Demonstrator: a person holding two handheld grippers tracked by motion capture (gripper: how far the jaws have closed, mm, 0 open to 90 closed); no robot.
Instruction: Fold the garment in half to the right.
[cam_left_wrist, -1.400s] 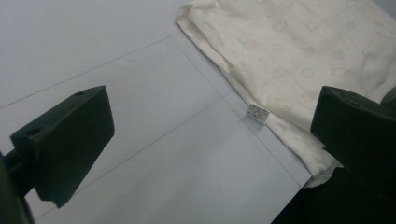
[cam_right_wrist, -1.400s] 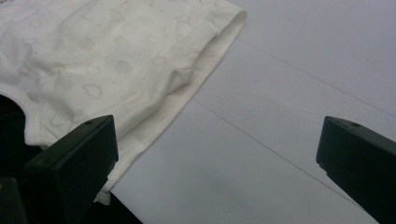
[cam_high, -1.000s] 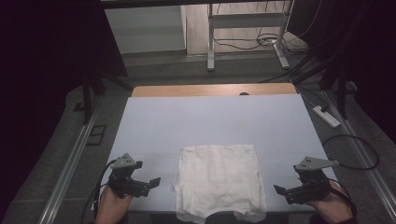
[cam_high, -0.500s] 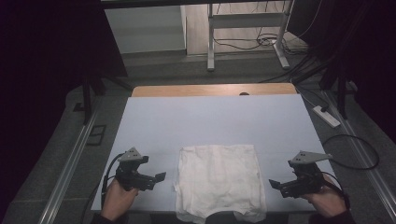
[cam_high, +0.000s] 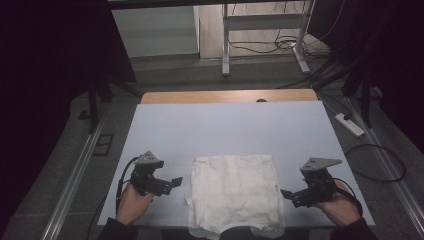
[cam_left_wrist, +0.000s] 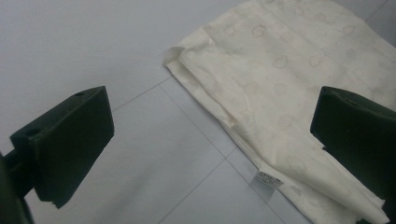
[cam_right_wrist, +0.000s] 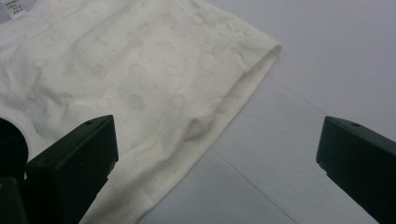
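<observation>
- High view: a cream folded garment (cam_high: 233, 192) lies flat in the lower centre of the frame, on the pale blue table (cam_high: 230, 125); its near edge hangs slightly over the table's front rim. The left gripper (cam_high: 174, 182) sits at lower left, just beside the cloth's left edge but apart from it, jaws spread and holding nothing. The right gripper (cam_high: 286, 194) sits at lower right, its tips close to the cloth's right edge, jaws also spread and empty.
- Left gripper view: the two black jaws stand wide apart at the lower left and right of the frame, with nothing between them. The garment (cam_left_wrist: 289, 88) runs from the upper centre down to the lower right, its layered edge crossing the middle. A small white care label (cam_left_wrist: 267, 179) pokes out from that edge at lower centre. The cloth shows a faint printed motif and several stacked layers at the corner in the upper middle.
- Right gripper view: the jaws are again wide open at the lower corners, gripping nothing. The garment (cam_right_wrist: 140, 84) fills the upper left, with a hemmed, folded edge running diagonally to a rounded corner in the upper right of centre; bare table lies beyond.
- Handling, as I judge it: thin, soft knit fabric, light and limp, not fragile or slippery. It will sag and unfold if lifted by one layer, so each gripper should pinch through all layers at a hemmed side edge or corner, closing fully, and both sides should move together.
</observation>
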